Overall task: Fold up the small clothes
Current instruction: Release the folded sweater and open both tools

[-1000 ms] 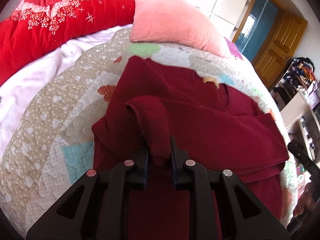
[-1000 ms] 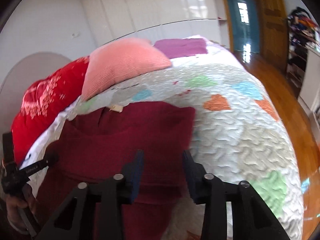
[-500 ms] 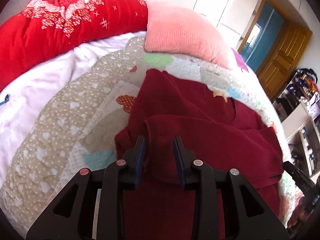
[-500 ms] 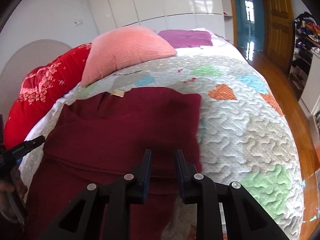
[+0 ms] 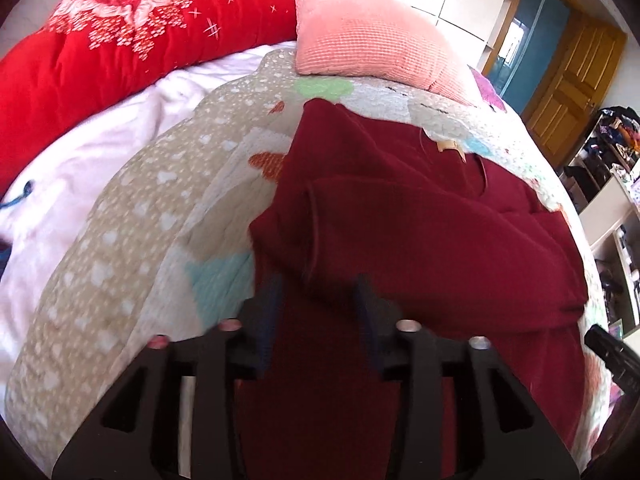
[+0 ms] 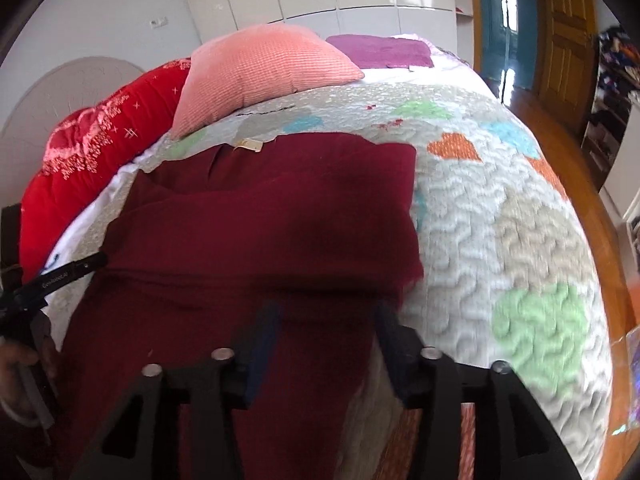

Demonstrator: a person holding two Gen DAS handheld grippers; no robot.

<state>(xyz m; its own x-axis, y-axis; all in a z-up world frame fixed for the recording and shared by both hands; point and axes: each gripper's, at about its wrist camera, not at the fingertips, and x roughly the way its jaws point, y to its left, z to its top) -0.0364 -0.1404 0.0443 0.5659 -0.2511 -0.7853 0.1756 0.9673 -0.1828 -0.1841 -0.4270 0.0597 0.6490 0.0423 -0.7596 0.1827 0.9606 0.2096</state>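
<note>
A dark red sweater (image 5: 420, 216) lies on the quilted bedspread (image 5: 132, 216), its sleeves folded across the body. A tan neck label (image 5: 448, 145) shows at the collar. My left gripper (image 5: 318, 292) is open and empty, hovering over the sweater's lower left part, just below the folded sleeve. In the right wrist view the sweater (image 6: 260, 216) fills the middle. My right gripper (image 6: 326, 316) is open and empty above its lower right edge. The left gripper's tip (image 6: 86, 265) shows at that view's left edge.
A pink pillow (image 5: 372, 44) and a red blanket (image 5: 100, 52) lie at the head of the bed, with a white sheet (image 5: 60, 176) to the left. The wooden floor (image 6: 576, 168), a door and shelves are to the right of the bed.
My left gripper let go of the sleeve, opened and pulled back toward the hem. My right gripper narrowed, then opened wide and also drew back.
</note>
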